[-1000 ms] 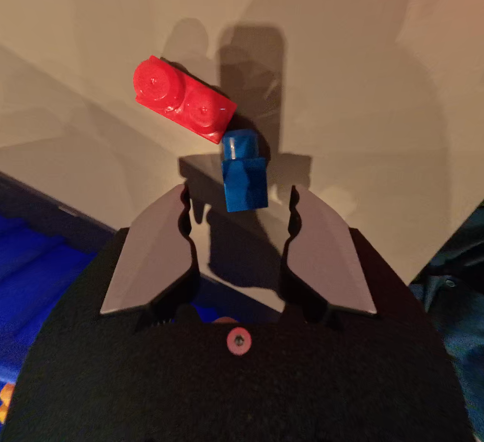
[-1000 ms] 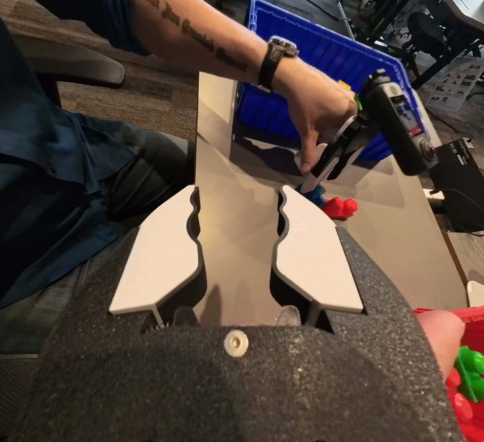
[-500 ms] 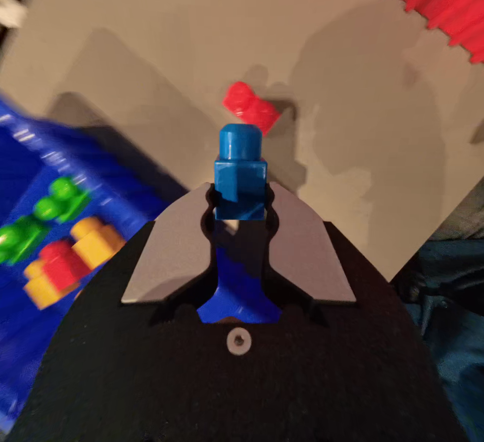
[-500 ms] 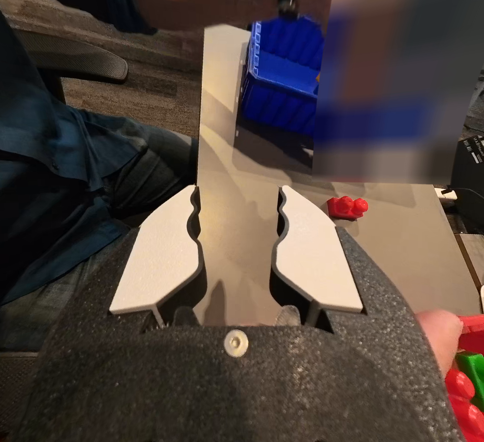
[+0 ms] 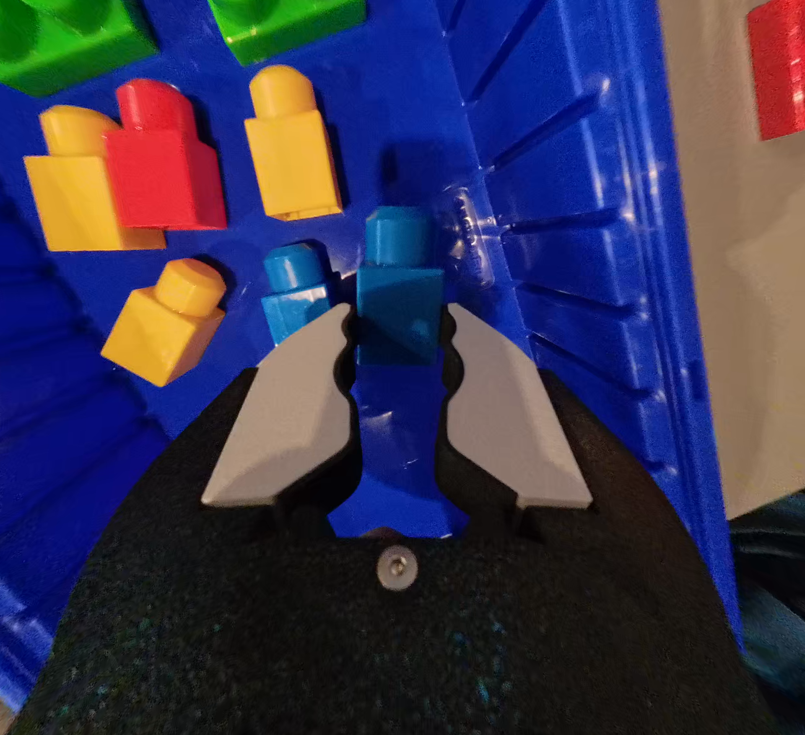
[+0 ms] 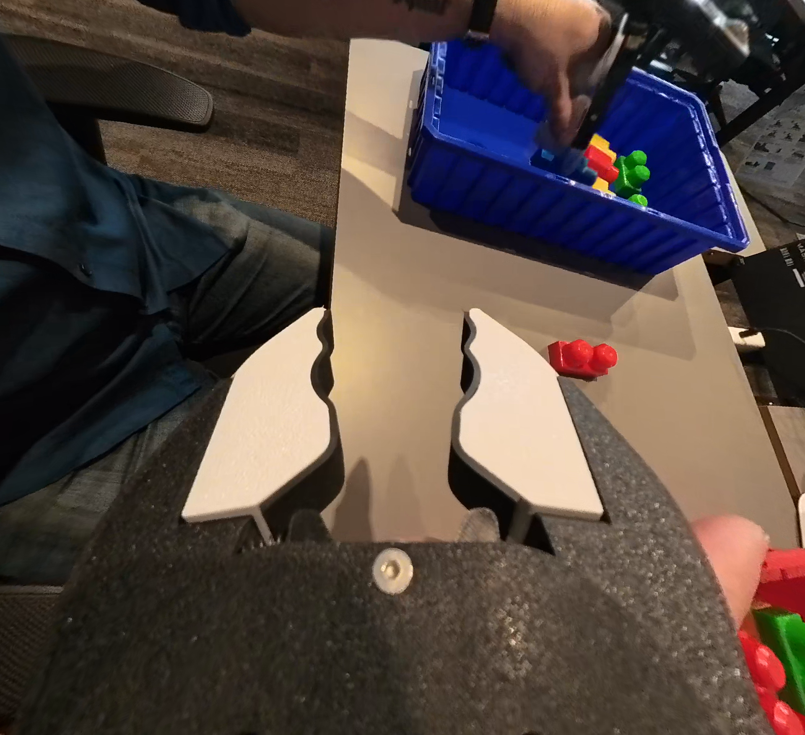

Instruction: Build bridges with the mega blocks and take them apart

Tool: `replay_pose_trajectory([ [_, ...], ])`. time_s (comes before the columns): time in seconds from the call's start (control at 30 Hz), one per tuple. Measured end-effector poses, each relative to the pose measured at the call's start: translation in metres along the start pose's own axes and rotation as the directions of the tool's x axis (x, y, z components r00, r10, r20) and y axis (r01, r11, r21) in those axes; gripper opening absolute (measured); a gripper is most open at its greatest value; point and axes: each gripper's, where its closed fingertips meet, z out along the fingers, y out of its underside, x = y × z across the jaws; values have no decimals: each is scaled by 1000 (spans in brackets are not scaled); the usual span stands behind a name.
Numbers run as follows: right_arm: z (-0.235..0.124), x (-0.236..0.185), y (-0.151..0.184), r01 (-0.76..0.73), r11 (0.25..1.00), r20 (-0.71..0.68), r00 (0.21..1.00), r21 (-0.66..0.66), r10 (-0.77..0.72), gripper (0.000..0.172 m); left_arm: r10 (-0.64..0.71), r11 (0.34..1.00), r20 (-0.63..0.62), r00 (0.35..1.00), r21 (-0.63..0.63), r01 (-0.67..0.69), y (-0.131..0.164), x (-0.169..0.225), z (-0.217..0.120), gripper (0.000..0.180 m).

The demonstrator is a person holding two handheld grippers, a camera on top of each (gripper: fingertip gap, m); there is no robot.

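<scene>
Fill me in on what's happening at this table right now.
A person is working with a handheld claw in each hand, clearing up toy blocks. The left claw grips a single-stud blue block and holds it inside the blue bin, above the yellow, red, green and blue blocks lying there. The right claw hangs open and empty over the grey table. One red two-stud block lies on the table.

Red block (image 5: 779, 65) cut off at right edge; green block (image 5: 56, 13) cropped at left; distant left tongs (image 6: 566, 148) motion-blurred inside blue bin (image 6: 566, 213).
</scene>
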Motion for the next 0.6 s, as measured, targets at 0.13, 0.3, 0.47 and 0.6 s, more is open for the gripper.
replay_pose_trajectory([
  [0.13,2,-1,1,-2,1000,6,1000,-8,2,57,-1,999,16,1000,-53,2,9,1,22,36],
  [0.3,3,-3,4,-7,1000,15,1000,-14,7,56,-12,994,-35,999,-111,8,24,1,41,50],
  [0.47,3,-4,6,-12,1000,21,1000,-13,12,56,31,999,-44,999,10,-31,4,0,0,78],
  [0.6,4,-2,7,-14,1000,26,1000,-12,14,56,195,959,-117,974,230,-165,-40,41,-56,79],
])
